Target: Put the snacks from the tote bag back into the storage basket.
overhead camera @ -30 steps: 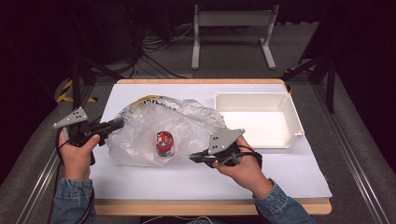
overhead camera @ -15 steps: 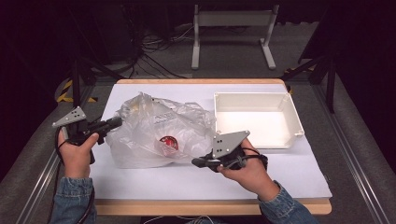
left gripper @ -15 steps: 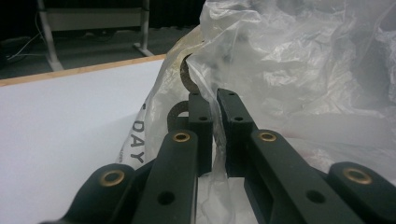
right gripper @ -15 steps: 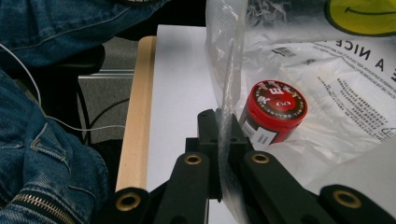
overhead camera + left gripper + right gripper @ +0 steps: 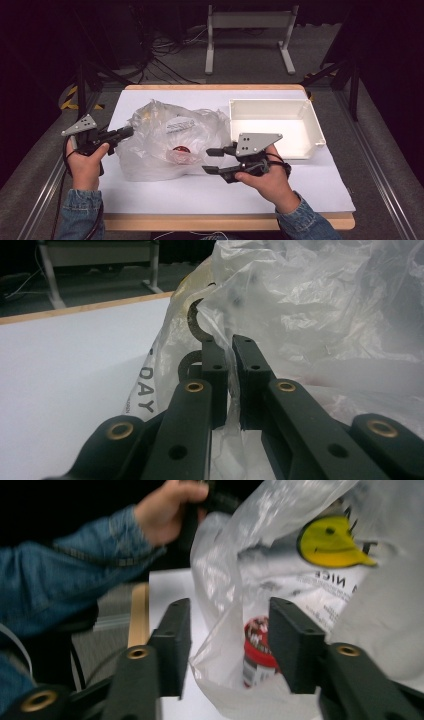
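Crinkled clear plastic bag (image 5: 167, 142) with a yellow smiley print, lying on the white table cover (image 5: 150, 195) left of the empty white plastic tray (image 5: 274, 127), long axis across the table. Small red-lidded can (image 5: 257, 650) upright inside. Left gripper (image 5: 227, 370) clamped tight on the bag's edge. Right gripper (image 5: 210, 161) just opening, about half open, bag mouth between the jaws but unpinched.

Left claw (image 5: 125, 133) clamped; right claw (image 5: 212, 160) just opening.

red can (image 5: 257, 650) half hidden behind my right jaw, bag (image 5: 310, 580) print blurry, its top cut off
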`<state>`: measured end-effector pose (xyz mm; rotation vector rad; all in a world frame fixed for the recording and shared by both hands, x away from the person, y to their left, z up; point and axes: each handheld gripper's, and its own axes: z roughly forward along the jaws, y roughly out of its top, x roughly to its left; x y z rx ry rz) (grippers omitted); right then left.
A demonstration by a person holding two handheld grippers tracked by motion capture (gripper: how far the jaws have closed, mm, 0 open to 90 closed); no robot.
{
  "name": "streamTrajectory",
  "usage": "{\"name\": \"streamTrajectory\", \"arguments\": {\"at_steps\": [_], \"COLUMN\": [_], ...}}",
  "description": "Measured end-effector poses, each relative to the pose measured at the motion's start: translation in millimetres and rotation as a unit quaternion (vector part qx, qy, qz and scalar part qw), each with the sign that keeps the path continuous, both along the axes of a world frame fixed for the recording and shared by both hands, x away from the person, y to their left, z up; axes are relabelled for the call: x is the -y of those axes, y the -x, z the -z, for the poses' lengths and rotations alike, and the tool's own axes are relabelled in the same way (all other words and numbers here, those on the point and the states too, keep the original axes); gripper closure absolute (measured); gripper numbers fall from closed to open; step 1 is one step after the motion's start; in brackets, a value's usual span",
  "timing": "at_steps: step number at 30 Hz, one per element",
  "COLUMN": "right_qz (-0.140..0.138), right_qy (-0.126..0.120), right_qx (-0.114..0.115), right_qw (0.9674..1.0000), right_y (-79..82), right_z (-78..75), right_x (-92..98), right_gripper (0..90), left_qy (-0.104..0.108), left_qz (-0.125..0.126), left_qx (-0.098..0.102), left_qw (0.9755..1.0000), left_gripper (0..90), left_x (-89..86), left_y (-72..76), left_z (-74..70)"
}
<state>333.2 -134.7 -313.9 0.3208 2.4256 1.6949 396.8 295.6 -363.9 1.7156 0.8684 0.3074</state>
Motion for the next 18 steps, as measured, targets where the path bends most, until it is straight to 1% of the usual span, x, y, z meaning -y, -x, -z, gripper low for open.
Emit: {"name": "streamTrajectory", "arguments": {"at_steps": [2, 5, 6, 7, 8, 11, 12, 14, 15, 18], "right_qz": [0.014, 0.033, 0.041, 0.046, 0.049, 0.068, 0.072, 0.080, 0.093, 0.115], "right_qy": [-0.026, -0.057, -0.070, -0.082, -0.094, -0.120, -0.124, -0.131, -0.134, -0.136], "right_qx": [-0.001, -0.011, -0.015, -0.022, -0.031, -0.051, -0.054, -0.059, -0.060, -0.060], "right_qw": [0.9996, 0.9978, 0.9966, 0.9953, 0.9939, 0.9891, 0.9882, 0.9863, 0.9848, 0.9821], "right_y": [-3.7, -10.1, -13.8, -16.9, -20.1, -29.8, -31.8, -35.8, -39.2, -44.9], "right_z": [-2.8, -5.3, -5.5, -5.1, -4.5, -2.3, -2.0, -1.7, -1.7, -1.2], "right_x": [-0.3, 0.5, 0.8, 1.2, 1.6, 2.4, 2.4, 1.8, 1.6, 1.0], "right_gripper": [43.3, 39.5, 37.6, 37.1, 37.1, 37.1, 37.0, 36.9, 36.9, 37.0], "left_qy": [-0.003, -0.009, -0.012, -0.011, -0.013, -0.015, -0.019, -0.018, -0.018, -0.020], "left_qz": [0.000, -0.001, -0.001, -0.001, 0.001, 0.003, 0.005, 0.006, 0.005, 0.006], "left_qx": [-0.001, -0.006, -0.006, -0.010, -0.008, -0.009, -0.007, -0.008, -0.010, -0.010], "left_qw": [1.0000, 0.9999, 0.9999, 0.9999, 0.9999, 0.9998, 0.9998, 0.9998, 0.9998, 0.9997], "left_gripper": [84.9, 84.9, 84.9, 84.9, 84.9, 84.9, 85.0, 85.0, 85.0, 85.2], "left_x": [0.2, 1.5, 1.8, 2.5, 2.7, 5.2, 5.6, 6.7, 6.8, 6.2], "left_y": [-1.3, -2.3, -2.6, -2.5, -3.1, -3.0, -3.1, -3.0, -2.9, -3.2], "left_z": [1.6, 4.3, 4.9, 5.4, 5.6, 5.6, 5.5, 5.9, 6.2, 7.3]}}
